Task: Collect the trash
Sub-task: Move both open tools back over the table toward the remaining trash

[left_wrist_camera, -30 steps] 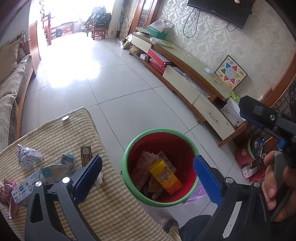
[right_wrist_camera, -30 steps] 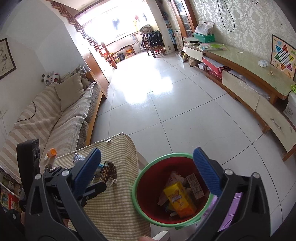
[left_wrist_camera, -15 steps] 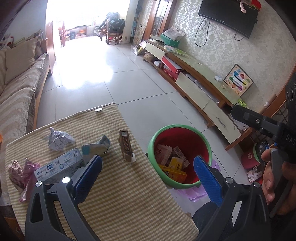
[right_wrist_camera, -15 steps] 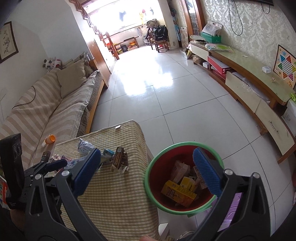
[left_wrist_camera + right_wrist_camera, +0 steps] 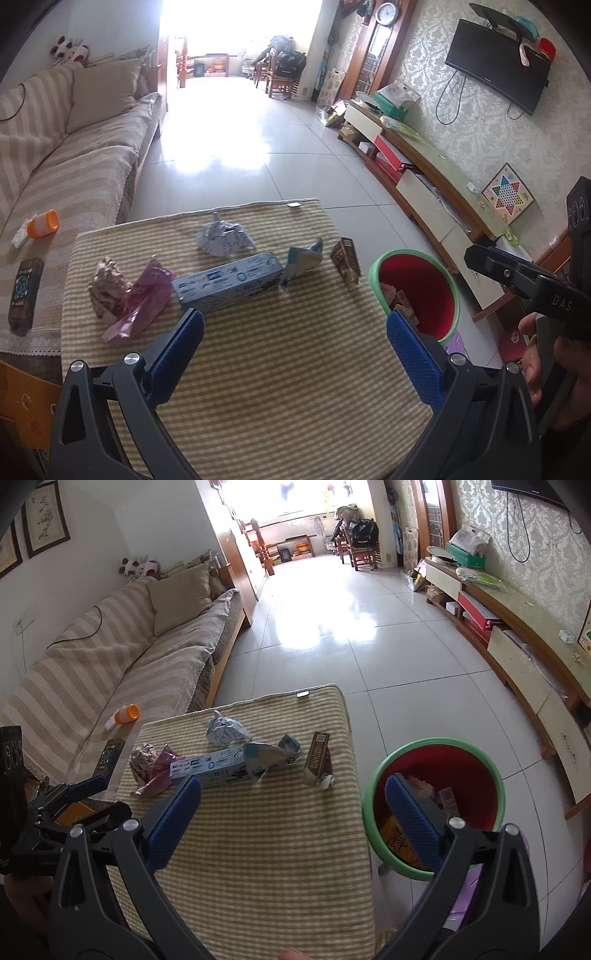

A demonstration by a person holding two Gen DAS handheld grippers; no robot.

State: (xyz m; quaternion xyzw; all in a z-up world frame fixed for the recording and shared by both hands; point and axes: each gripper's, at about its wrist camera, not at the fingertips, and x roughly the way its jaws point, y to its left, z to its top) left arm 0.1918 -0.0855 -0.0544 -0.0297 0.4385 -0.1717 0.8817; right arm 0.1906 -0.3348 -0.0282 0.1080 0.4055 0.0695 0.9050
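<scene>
Both grippers hover above the near end of a surface [image 5: 280, 369] covered in a yellow-striped cloth. The left gripper [image 5: 295, 354] has its blue fingers [image 5: 173, 354] spread wide with nothing between them, and the right gripper [image 5: 291, 819] is likewise wide open and empty.

The trash lies in a loose row across the far half of the surface. From left to right in the left wrist view: a crumpled brownish wrapper [image 5: 109, 286], touching a pink plastic wrapper [image 5: 142, 301], then a long light-blue box [image 5: 227, 280] lying on its side, a torn blue-and-white carton [image 5: 301, 260] just beside its right end, and a narrow brown box [image 5: 346, 260] near the right edge. A crumpled white paper ball [image 5: 223, 240] sits farther back, behind the long box.

On the floor just right of the surface stands a red bin [image 5: 417, 291] with a green rim; it holds several packets, including a yellow one [image 5: 400, 843] seen from the right wrist view. To the left runs a striped sofa [image 5: 55, 173] with an orange-capped bottle [image 5: 42, 225] and a dark flat box [image 5: 24, 291] lying on it.
</scene>
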